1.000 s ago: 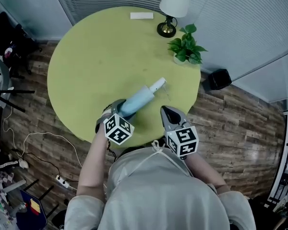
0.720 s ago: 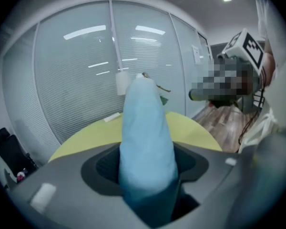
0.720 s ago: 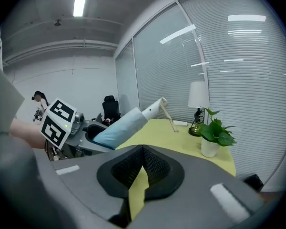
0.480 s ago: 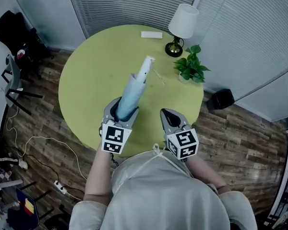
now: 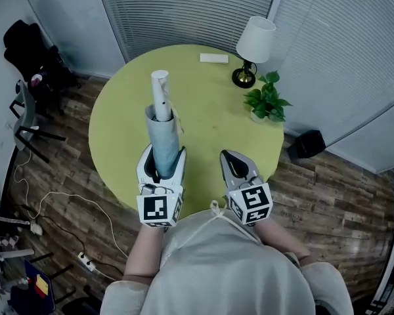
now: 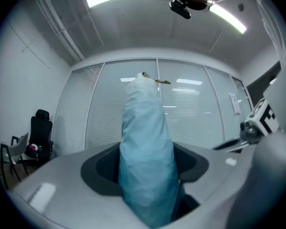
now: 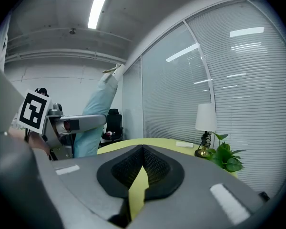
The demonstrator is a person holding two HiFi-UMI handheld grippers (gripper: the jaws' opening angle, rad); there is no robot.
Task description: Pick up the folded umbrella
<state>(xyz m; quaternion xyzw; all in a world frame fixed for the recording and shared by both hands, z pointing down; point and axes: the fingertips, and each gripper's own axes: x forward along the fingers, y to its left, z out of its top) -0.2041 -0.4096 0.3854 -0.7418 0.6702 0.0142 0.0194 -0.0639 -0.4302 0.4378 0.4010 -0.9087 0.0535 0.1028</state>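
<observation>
Gripping folded umbrella (image 5: 159, 126) low on its sleeve, left gripper (image 5: 163, 156) clamped; probably light, cloth slippery; right gripper (image 5: 228, 156) closed, empty.

Round green table (image 5: 125, 123) bears lamp (image 5: 253, 44), potted plant (image 5: 266, 104), perhaps a white remote (image 5: 214, 58).

The lower end of the umbrella (image 5: 159, 130) is hidden between the jaws of the left tool (image 5: 163, 153), in the head view and the left gripper view alike. A flat white thing (image 5: 213, 58) on the worktop (image 5: 125, 110), near the lamp (image 5: 256, 38), is too small to tell.
</observation>
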